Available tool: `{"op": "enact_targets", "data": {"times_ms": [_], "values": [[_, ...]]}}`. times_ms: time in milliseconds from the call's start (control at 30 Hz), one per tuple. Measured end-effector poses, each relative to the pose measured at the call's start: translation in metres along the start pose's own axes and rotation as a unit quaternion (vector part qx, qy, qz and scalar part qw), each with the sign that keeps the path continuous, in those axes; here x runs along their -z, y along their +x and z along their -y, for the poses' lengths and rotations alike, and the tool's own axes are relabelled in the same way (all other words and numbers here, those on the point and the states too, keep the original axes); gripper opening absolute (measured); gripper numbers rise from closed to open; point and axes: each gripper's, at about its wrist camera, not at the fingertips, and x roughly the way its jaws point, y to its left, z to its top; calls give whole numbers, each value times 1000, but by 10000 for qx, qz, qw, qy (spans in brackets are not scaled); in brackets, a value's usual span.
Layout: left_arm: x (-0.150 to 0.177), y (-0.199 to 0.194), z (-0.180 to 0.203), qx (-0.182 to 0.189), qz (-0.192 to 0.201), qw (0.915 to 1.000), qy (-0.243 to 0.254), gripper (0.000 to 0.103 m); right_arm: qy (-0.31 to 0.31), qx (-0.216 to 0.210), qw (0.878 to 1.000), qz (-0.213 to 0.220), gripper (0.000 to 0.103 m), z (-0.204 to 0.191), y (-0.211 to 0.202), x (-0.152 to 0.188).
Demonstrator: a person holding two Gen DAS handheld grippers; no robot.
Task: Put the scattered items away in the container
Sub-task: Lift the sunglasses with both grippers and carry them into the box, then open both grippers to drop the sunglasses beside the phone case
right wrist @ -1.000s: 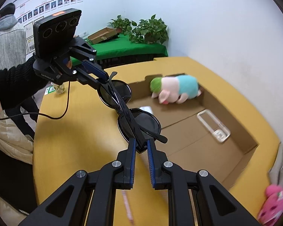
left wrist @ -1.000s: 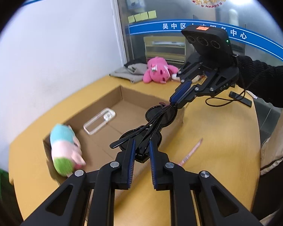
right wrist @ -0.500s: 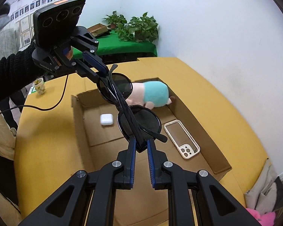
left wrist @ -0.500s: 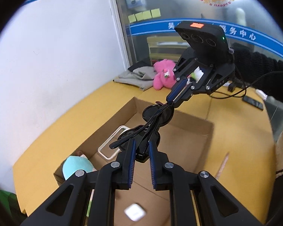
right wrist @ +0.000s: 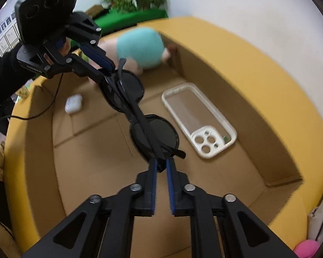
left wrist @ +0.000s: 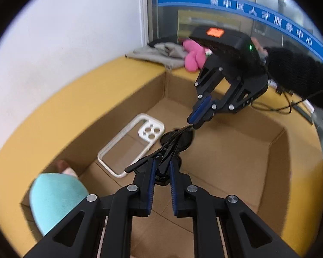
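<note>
Black folded sunglasses (right wrist: 140,116) hang between both grippers, low inside the open cardboard box (right wrist: 275,142). My left gripper (left wrist: 161,165) is shut on one end of the sunglasses (left wrist: 174,144). My right gripper (right wrist: 160,164) is shut on the other end. In the left wrist view the right gripper (left wrist: 194,121) pinches the far tip. In the right wrist view the left gripper (right wrist: 109,69) clamps the far lens. The glasses hang just above the box floor (left wrist: 226,146).
Inside the box lie a white phone case (right wrist: 198,118), a white earbud case (right wrist: 73,106) and a teal and pink plush toy (right wrist: 140,47). A pink plush (left wrist: 193,56) and grey cloth (left wrist: 159,53) sit on the yellow table (left wrist: 97,90) beyond the box.
Both grippers carried the sunglasses from beside the box to over it and lowered them down inside, close to the box floor beside the phone case.
</note>
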Motion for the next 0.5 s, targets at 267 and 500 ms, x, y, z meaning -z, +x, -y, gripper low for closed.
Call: {"op": "enact_targets", "data": {"times_ms": [267, 500], "values": [[17, 36, -3, 30, -444, 9990, -15, 10, -20, -45, 9995, -313, 7, 1, 29, -1], [24, 43, -8, -177, -712, 9972, -108, 11, 41, 64, 9995, -311, 8, 1, 25, -3]]}}
